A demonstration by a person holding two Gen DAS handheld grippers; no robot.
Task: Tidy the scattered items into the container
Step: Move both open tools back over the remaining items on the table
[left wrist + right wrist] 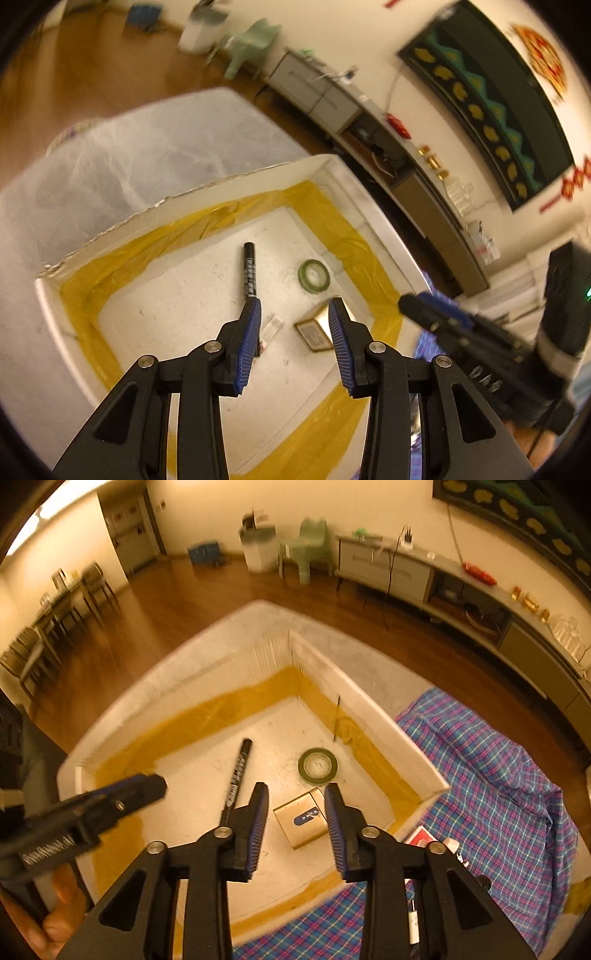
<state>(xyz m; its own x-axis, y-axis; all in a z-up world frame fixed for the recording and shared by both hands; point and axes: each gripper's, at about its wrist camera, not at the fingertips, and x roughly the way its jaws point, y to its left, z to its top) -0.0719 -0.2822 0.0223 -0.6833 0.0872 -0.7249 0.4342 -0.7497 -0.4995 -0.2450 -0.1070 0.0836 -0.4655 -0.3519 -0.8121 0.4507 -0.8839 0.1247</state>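
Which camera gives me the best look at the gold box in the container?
The right wrist view: the gold box lies in full view between the open jaws, its blue label showing. In the left wrist view the box is partly hidden behind a jaw and shows a different, printed face.

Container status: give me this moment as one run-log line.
container: holds marker, tape roll, gold box | left gripper: open, empty | right gripper: open, empty, above box | plaid cloth: small items remain

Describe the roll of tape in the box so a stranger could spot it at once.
Find the shallow white cardboard box lined with yellow tape along its inner edges. On its floor, toward the right wall, lies a small green ring of tape. It is the only round thing there, beside a long black marker pen and a small gold rectangular carton.
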